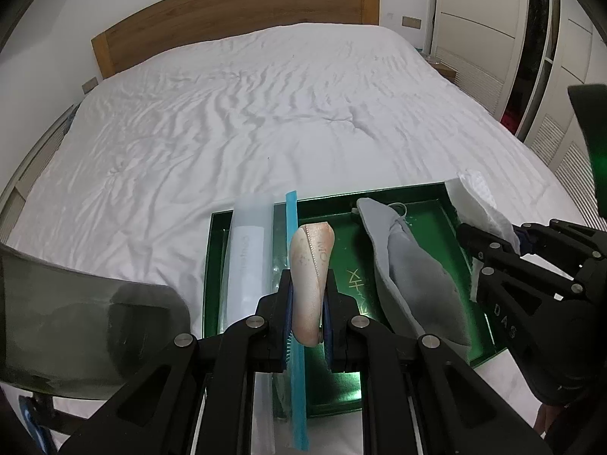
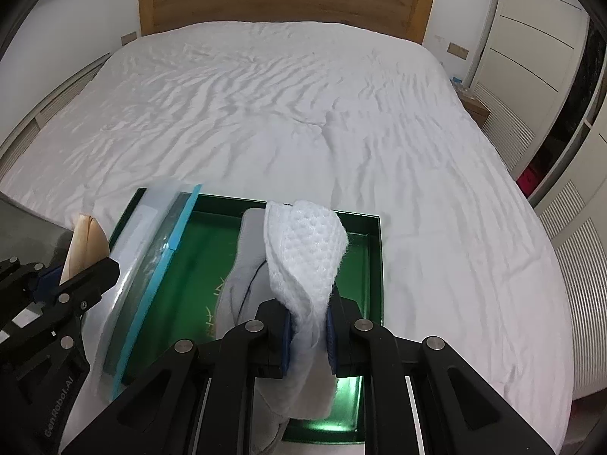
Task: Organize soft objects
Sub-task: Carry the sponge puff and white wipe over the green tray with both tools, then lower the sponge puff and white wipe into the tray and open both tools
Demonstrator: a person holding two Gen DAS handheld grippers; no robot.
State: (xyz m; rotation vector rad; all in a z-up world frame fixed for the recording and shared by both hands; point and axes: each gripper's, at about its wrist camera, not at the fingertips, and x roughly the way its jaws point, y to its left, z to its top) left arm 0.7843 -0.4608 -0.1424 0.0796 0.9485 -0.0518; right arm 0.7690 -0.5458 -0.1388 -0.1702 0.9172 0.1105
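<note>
Over the green tray (image 1: 436, 204), which lies on the white bed (image 1: 235, 113) near its foot edge, both claws carry soft things. The left gripper (image 1: 308, 305) is clamped on a peach-coloured insole (image 1: 311, 265); the right gripper (image 2: 309, 335) pinches a white mesh insole (image 2: 303, 261). Both look light and floppy, so a hold near the middle should keep the ends from drooping. A grey insole (image 1: 406, 276) lies in the tray, beside a clear zip bag with a blue strip (image 1: 250, 250) along the tray's left edge. Print on the tray floor is partly covered; the insoles' lower ends are hidden behind the claws.
</note>
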